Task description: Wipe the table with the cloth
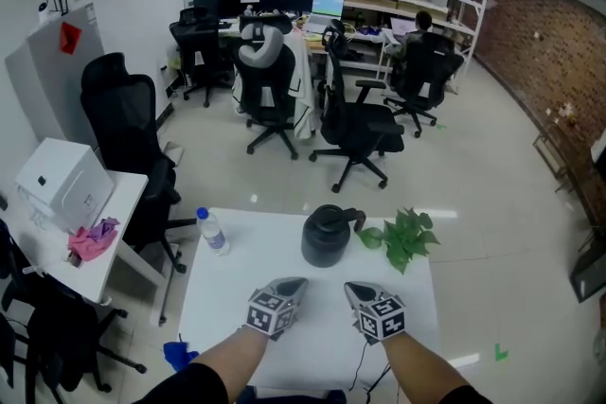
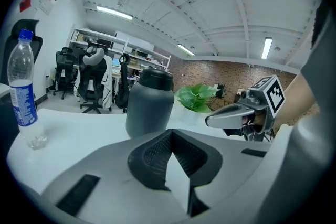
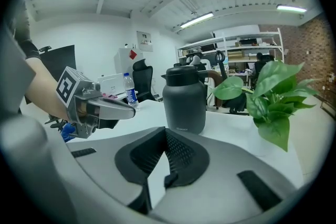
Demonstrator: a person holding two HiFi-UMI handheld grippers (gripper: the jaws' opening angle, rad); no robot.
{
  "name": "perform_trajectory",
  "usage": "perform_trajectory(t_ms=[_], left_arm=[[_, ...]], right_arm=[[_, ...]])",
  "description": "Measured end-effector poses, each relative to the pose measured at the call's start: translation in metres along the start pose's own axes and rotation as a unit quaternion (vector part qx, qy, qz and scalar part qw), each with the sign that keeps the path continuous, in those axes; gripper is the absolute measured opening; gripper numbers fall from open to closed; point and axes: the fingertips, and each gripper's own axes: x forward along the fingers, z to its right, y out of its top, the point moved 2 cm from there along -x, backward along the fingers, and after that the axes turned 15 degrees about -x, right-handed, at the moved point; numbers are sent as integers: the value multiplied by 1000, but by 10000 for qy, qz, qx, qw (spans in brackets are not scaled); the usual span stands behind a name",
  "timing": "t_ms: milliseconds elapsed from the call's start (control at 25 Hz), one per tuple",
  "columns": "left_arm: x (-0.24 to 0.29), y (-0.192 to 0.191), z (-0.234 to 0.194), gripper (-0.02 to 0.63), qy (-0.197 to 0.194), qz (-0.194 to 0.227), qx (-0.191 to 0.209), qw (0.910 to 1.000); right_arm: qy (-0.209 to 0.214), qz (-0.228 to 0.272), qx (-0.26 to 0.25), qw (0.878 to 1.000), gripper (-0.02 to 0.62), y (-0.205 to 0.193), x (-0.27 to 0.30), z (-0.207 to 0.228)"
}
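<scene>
Plainly, the left tool (image 1: 295, 283) and the right tool (image 1: 354, 289) sit side by side over the near part of the white counter (image 1: 256, 246), each with its jaws together on nothing. No cloth lies on the counter. A crumpled pink cloth (image 1: 92, 239) rests on the side desk (image 1: 123, 196), well apart. That suits a cloth yet to be fetched, or one put back. Any wiping, I judge, should skirt the jug (image 1: 327, 235), plant (image 1: 405, 237) and bottle (image 1: 212, 231).

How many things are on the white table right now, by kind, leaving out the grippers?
Plastic water bottle: 1
Dark grey thermos jug: 1
Green leafy plant: 1
Total: 3
</scene>
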Motion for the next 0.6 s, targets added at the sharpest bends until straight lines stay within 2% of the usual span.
perform_trajectory(t_ms=[600], left_arm=[[-8, -2, 3, 2, 37, -22, 42, 10000]], right_arm=[[-9, 2, -60, 10000, 9, 3, -3, -6]])
